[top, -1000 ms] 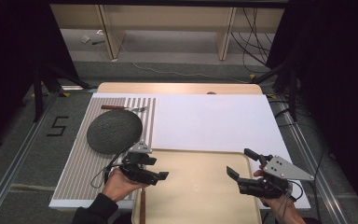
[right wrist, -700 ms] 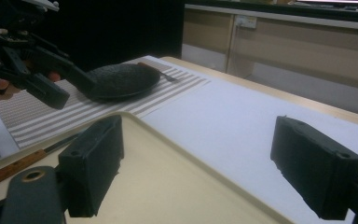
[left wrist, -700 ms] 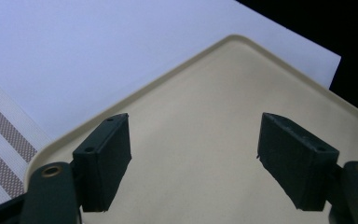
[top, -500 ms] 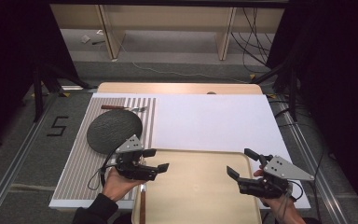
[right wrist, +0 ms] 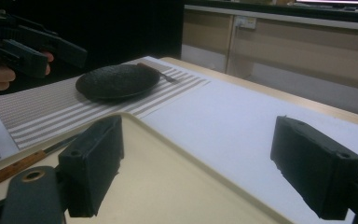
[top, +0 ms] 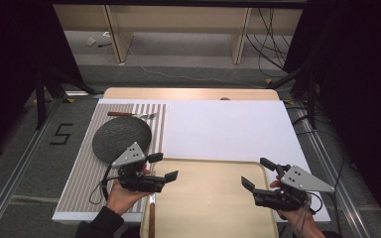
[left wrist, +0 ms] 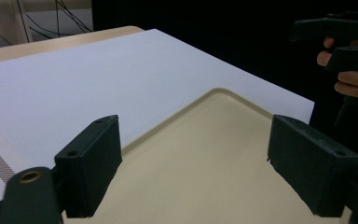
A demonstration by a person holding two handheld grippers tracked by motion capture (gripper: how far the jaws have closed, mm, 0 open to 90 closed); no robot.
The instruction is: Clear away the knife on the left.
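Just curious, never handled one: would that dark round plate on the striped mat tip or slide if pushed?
The plate looks low and wide, so it probably won't tip. Its rough dark surface suggests stoneware, likely heavy and breakable. The striped mat probably keeps it from sliding.

- We can't see the whole beige tray (top: 213,198) in the high view, its near edge runs off the bottom of the frame.
- The knife (top: 151,218) with the wooden handle gets cut off there too, and the left gripper (top: 161,167) sits over its far end, so the blade is hidden from us.
- The utensil (top: 131,115) behind the dark plate (top: 121,139) is too small for us to call; fork or spoon, can't tell.
- In the right gripper view the knife (right wrist: 25,164) runs off the left edge.
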